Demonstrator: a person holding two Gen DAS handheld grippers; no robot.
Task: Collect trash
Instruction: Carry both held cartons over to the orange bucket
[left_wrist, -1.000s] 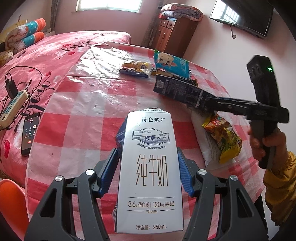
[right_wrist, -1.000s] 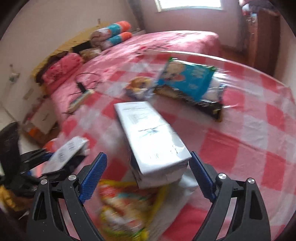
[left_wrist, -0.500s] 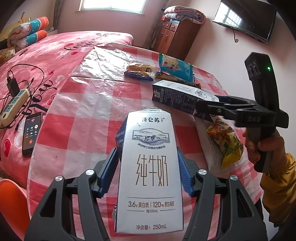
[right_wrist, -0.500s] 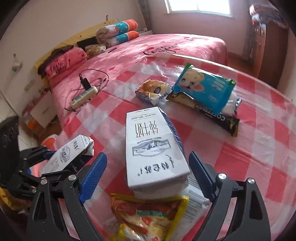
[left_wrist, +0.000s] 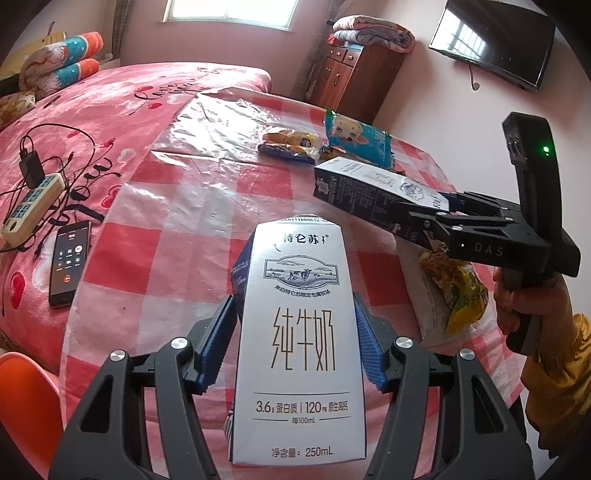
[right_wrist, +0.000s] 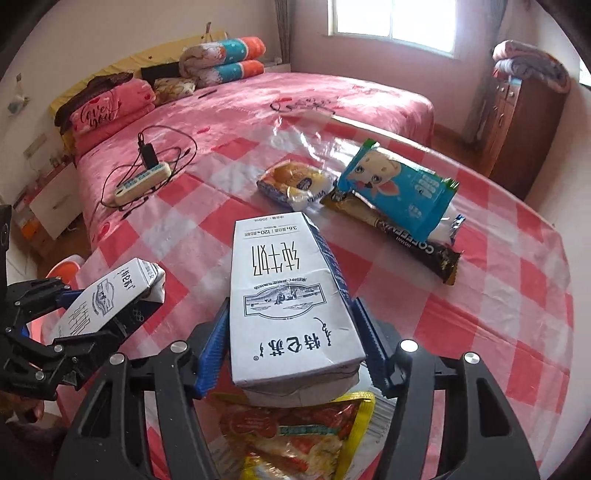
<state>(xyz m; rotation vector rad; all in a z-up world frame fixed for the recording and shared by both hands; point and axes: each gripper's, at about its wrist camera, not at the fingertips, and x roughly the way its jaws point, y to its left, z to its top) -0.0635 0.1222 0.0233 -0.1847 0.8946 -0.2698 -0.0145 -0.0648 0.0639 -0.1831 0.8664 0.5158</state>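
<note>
My left gripper (left_wrist: 295, 347) is shut on a white 250 mL milk carton (left_wrist: 301, 339) and holds it over the near edge of the checked table (left_wrist: 177, 236). My right gripper (right_wrist: 291, 350) is shut on a second milk carton (right_wrist: 284, 295), held above the table; it also shows in the left wrist view (left_wrist: 373, 188). A yellow snack bag (right_wrist: 291, 435) lies under the right gripper. A bread packet (right_wrist: 295, 182), a blue snack bag (right_wrist: 399, 188) and a dark coffee sachet (right_wrist: 410, 240) lie further back on the table.
A bed (left_wrist: 92, 122) with a power strip (left_wrist: 29, 206), cables and a phone (left_wrist: 70, 262) lies left of the table. A wooden cabinet (left_wrist: 354, 81) stands behind the table. An orange stool (left_wrist: 26, 402) sits at the lower left.
My right gripper with its carton has risen and turned, so the carton's printed face now shows. My left gripper and its carton have stayed still.
</note>
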